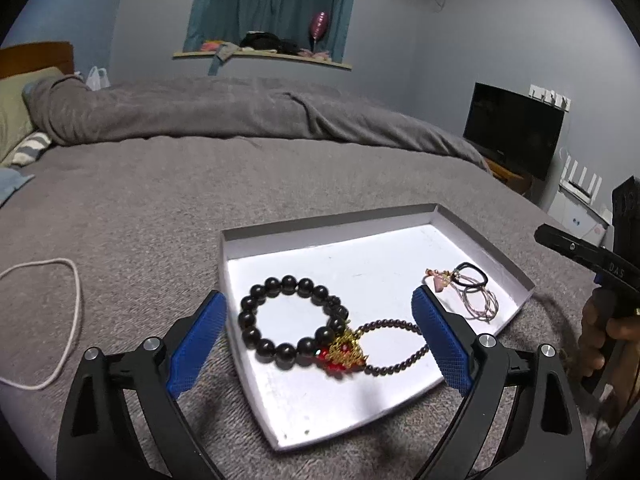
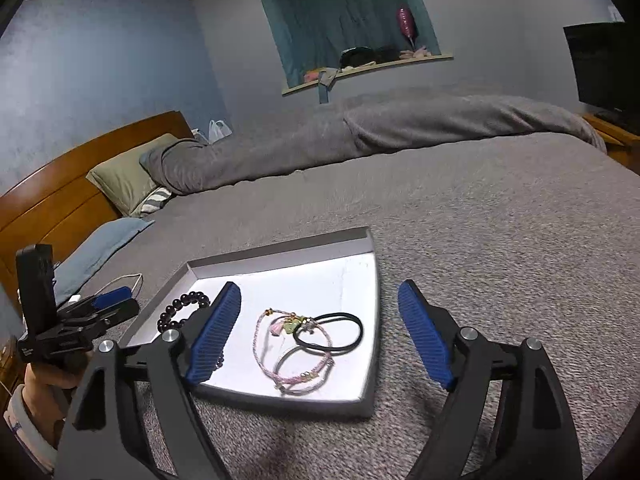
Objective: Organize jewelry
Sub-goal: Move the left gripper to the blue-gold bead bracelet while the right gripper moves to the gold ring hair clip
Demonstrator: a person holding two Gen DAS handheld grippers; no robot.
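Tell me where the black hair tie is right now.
The black hair tie lies in the white tray, on its right side in the right wrist view, overlapping the pink beaded bracelets and apart from the large black bead bracelet.

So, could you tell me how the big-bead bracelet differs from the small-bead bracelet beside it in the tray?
The big-bead bracelet has large, glossy black beads; the small-bead bracelet has tiny, dark, duller ones. The big-bead one lies nearly round, while the small-bead one is stretched into an oval. The big-bead one sits at the tray's left side, the small-bead one nearer the middle. Both lie flat in the tray and meet at a gold-and-red charm.
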